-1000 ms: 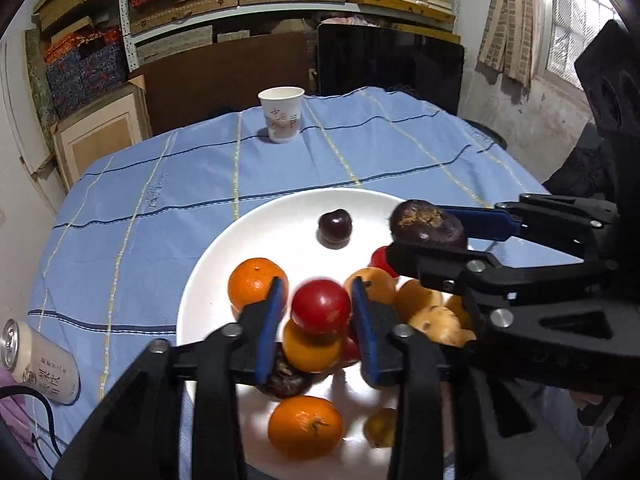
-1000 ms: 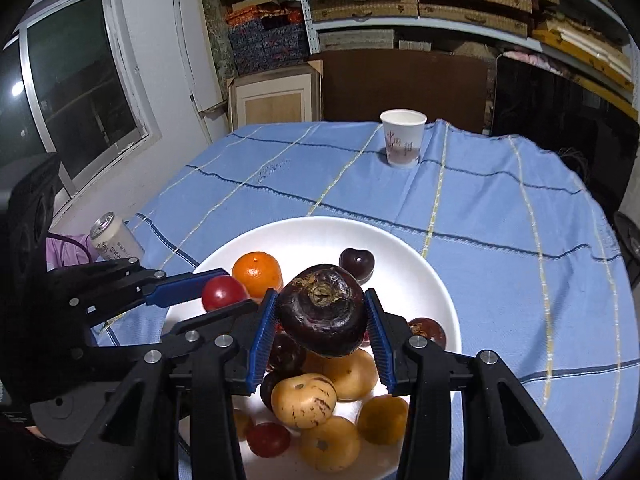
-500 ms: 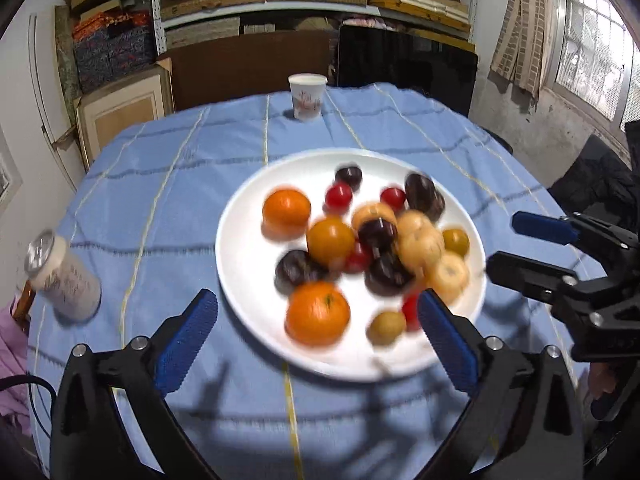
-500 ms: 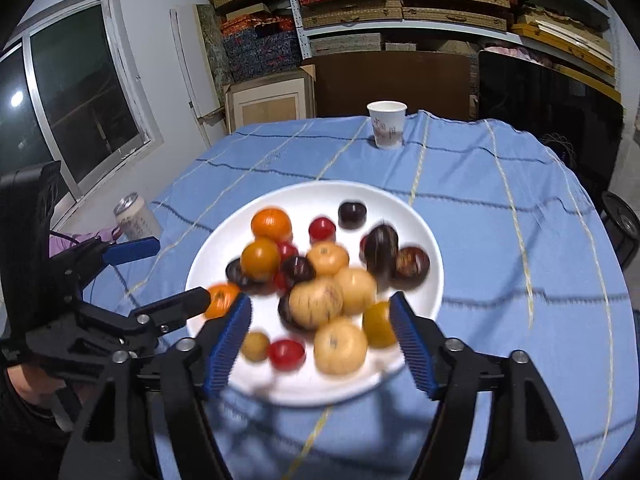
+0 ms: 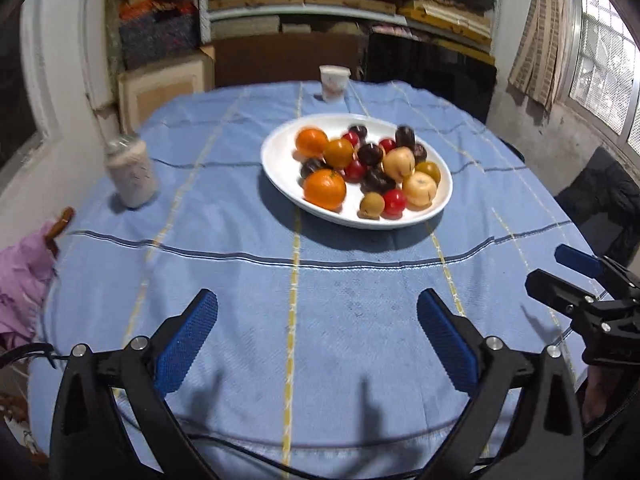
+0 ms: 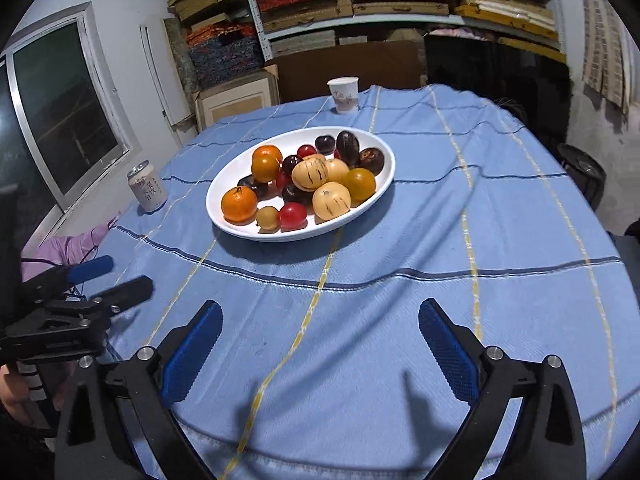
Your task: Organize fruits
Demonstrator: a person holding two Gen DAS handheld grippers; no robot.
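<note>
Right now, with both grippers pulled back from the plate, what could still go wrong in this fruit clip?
1. The fruits lie heaped on the shallow white plate; a nudge could roll one onto the tablecloth.
2. The can stands near the table's edge and might be knocked off.
3. The right gripper is just finishing opening, nothing between its jaws; the left gripper is wide open, so neither could catch a rolling fruit.
</note>
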